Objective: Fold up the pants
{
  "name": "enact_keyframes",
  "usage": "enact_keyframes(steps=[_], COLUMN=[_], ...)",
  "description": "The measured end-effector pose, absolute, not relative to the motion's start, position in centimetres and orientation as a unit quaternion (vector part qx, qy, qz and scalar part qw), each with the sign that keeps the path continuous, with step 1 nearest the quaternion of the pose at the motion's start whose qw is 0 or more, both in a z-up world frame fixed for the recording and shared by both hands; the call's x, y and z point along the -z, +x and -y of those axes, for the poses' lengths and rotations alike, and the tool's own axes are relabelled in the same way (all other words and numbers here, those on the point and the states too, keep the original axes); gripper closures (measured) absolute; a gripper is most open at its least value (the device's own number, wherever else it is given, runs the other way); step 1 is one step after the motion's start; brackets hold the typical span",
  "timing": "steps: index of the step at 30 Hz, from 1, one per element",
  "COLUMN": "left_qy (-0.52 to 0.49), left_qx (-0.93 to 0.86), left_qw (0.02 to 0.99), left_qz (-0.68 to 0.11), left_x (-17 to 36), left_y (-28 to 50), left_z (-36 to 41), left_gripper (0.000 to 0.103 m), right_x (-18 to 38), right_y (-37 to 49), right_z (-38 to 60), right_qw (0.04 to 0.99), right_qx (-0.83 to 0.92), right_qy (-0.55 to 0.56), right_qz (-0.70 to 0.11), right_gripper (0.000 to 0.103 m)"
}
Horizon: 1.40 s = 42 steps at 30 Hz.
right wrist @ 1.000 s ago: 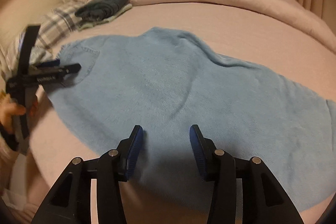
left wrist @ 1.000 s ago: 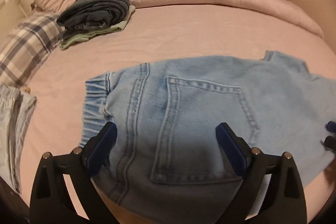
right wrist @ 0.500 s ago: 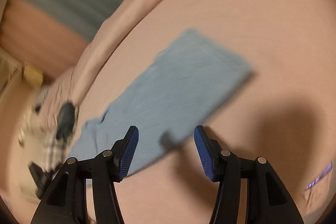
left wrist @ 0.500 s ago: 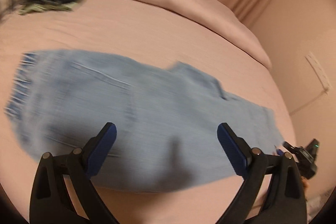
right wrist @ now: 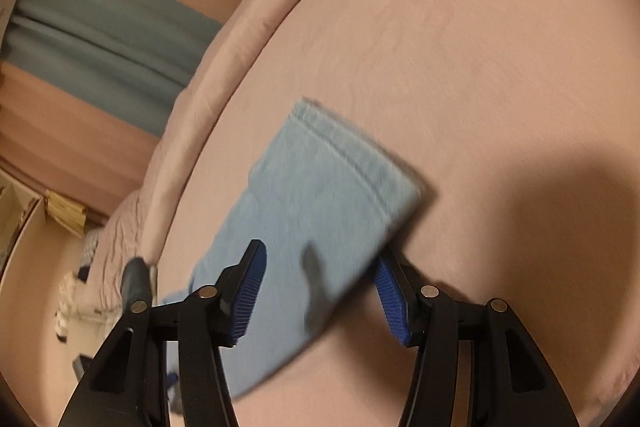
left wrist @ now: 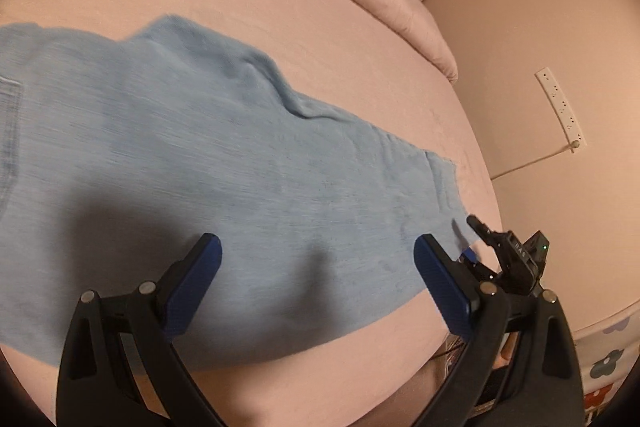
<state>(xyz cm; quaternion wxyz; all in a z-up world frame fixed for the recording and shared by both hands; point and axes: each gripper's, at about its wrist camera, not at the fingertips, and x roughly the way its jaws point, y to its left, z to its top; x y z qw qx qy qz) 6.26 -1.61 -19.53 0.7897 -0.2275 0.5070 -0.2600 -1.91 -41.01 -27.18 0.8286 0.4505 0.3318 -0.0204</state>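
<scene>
Pants [left wrist: 224, 163] plain; right tongs' [left wrist: 486, 239] lettering unreadable.

Pants [left wrist: 200, 147] waistband beyond left edge

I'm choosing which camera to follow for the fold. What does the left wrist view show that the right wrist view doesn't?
Only the left wrist view shows the long run of the jeans up to a back pocket at the left edge, the right gripper at the leg end, and a power strip on the wall.

Only the right wrist view shows the stitched hem, a blue curtain and a dark folded stack.

Both show the pink bed and open jaws over denim; the left gripper hovers mid-leg.
</scene>
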Motion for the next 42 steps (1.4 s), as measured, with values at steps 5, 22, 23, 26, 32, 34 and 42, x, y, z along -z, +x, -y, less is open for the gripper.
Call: enact_keyframes(steps=[5,22,23,26,32,34,42], left_qy=[-0.246,-0.371,-0.384,-0.421,-0.478,-0.479,-0.414], left_qx=[0.253,0.292,0.297,0.314,0.333,0.331,0.317], left_qw=[0.775,0.718,0.709,0.678,0.624,0.624,0.692], left_qz=[-0.524,-0.511,-0.512,-0.514,-0.521,-0.522,-0.499], left_x=[20.9,20.4,20.6,21.1,22.3,22.1,19.7], left_y=[6.8,8.2,8.4,9.0,10.5,10.6,9.9], left_z=[2.6,-0.2,0.0,0.9,2.1,2.1,0.6], left_gripper=[0.006,0.006,0.006,0.006,0.006,0.009,0.095], right_x=[26.4,15.1,15.2,16.4,20.4,21.3,21.2], right_y=[-1.7,0.6,0.6,0.8,-0.2,-0.9,-2.1], right_z=[40.7,23.4,22.4,19.4,14.2,13.0,11.1], right_qw=[0.857,0.961,0.962,0.959,0.944,0.941,0.939], right_qx=[0.053,-0.063,-0.070,-0.098,-0.133,-0.140,-0.142], right_qy=[0.402,0.044,0.031,-0.006,-0.098,-0.131,-0.187], right_qz=[-0.319,-0.264,-0.263,-0.267,-0.285,-0.278,-0.251], right_gripper=[0.069,0.090,0.090,0.090,0.090,0.090,0.090])
